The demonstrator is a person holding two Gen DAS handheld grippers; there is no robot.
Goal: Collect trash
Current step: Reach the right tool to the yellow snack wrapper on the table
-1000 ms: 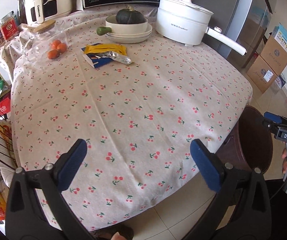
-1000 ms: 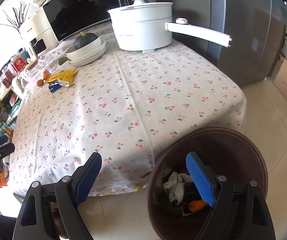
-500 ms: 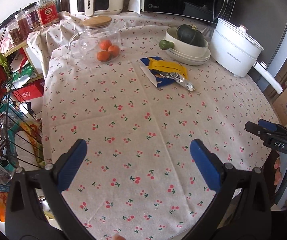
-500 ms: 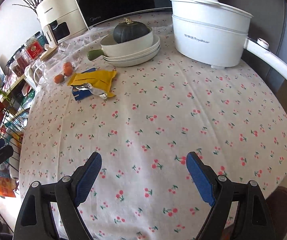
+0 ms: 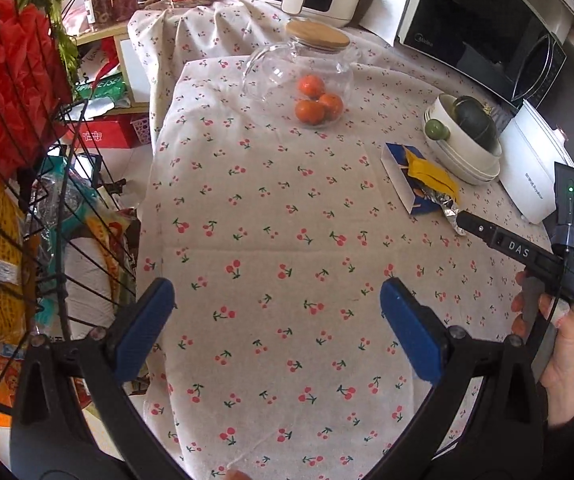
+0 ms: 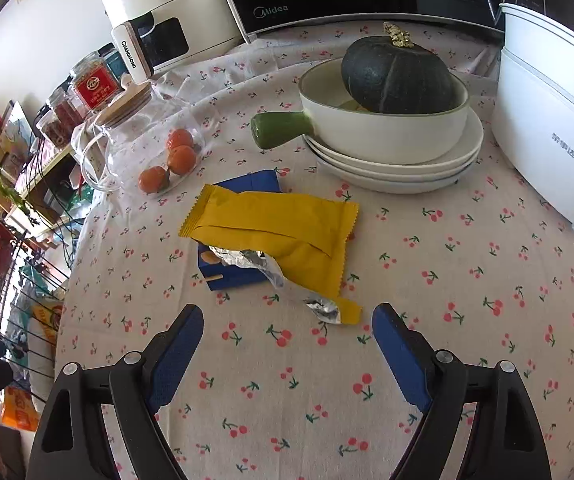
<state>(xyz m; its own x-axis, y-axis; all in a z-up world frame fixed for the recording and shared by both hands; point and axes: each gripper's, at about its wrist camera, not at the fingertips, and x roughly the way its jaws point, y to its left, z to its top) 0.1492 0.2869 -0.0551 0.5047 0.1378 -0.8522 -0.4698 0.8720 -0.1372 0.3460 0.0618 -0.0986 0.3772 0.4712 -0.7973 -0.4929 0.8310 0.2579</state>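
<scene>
Left wrist view: the left claw [image 5: 273, 328] stands with its jaws wide apart and nothing between them, over bare cherry-print tablecloth [image 5: 271, 216]. The trash, a yellow wrapper [image 5: 433, 174] with crumpled foil [image 5: 445, 206] lying on a blue box [image 5: 401, 178], sits well ahead of this claw and to its right. A glass jar [image 5: 307, 76] holding oranges stands farther ahead, near centre. The right hand [image 5: 563, 344] grips its tool at the right edge, and the tool's tip reaches close to the foil.

Right wrist view: the right claw [image 6: 287, 344] is spread wide and empty above the cloth. The wrapper [image 6: 279, 220] lies just ahead of it, between the lines of its two fingers; the foil [image 6: 283, 280] trails toward the claw, its end just short of the fingertips and not touching them. The box [image 6: 235, 272] shows beneath, slightly left. Beyond, a bowl [image 6: 387, 128] holds a dark squash [image 6: 397, 72].
</scene>
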